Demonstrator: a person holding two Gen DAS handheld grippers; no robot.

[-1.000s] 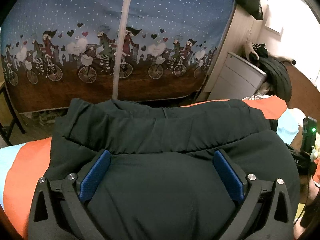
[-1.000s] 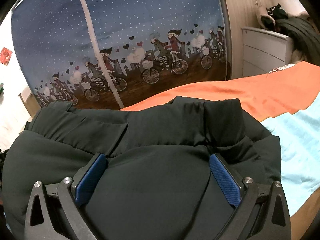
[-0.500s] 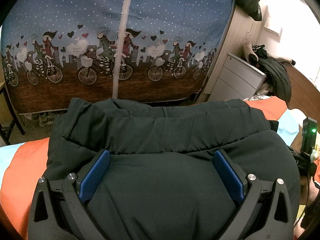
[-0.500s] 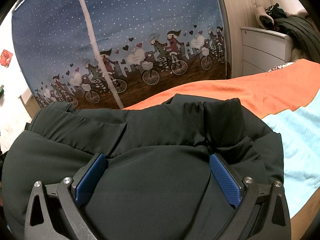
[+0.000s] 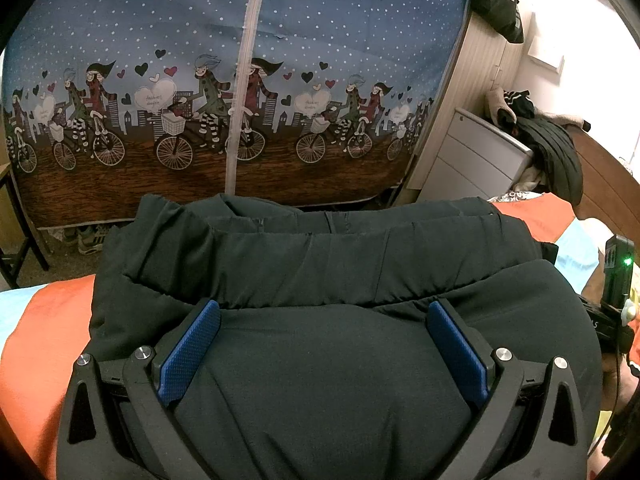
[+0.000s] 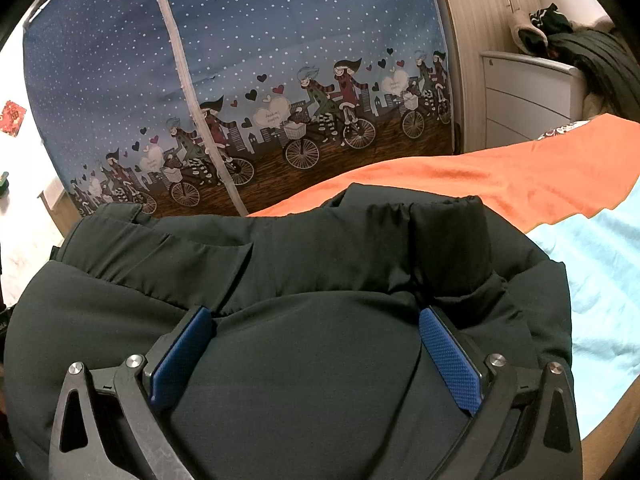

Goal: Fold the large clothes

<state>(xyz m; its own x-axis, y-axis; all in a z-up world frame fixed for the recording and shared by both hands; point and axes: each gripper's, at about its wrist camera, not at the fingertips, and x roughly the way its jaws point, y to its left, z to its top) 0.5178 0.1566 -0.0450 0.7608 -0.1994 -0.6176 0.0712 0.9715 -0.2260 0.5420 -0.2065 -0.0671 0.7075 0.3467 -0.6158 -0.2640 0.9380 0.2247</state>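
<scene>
A dark green padded jacket [image 5: 320,256] lies folded in a thick bundle on the bed. It fills the lower half of both wrist views [image 6: 280,248]. My left gripper [image 5: 323,308] is open wide and rests on top of the bundle, whose puffed fabric bulges between the blue pads [image 5: 188,352]. My right gripper [image 6: 315,314] is open just as wide on the bundle's right part, near a rolled cuff or collar [image 6: 448,240]. The underside of the bundle is hidden.
The bed has an orange sheet [image 6: 480,176] and a light blue one [image 6: 600,264]. Beyond its edge hangs a blue cloth wardrobe cover with cyclists [image 5: 240,80]. A white drawer unit [image 5: 472,160] carries a heap of dark clothes [image 5: 556,152]. A black device with a green light [image 5: 618,276] sits at the right.
Both grippers stay open on the jacket. The views have crept slightly forward and the bundle has shifted a little; the fold looks the same.
</scene>
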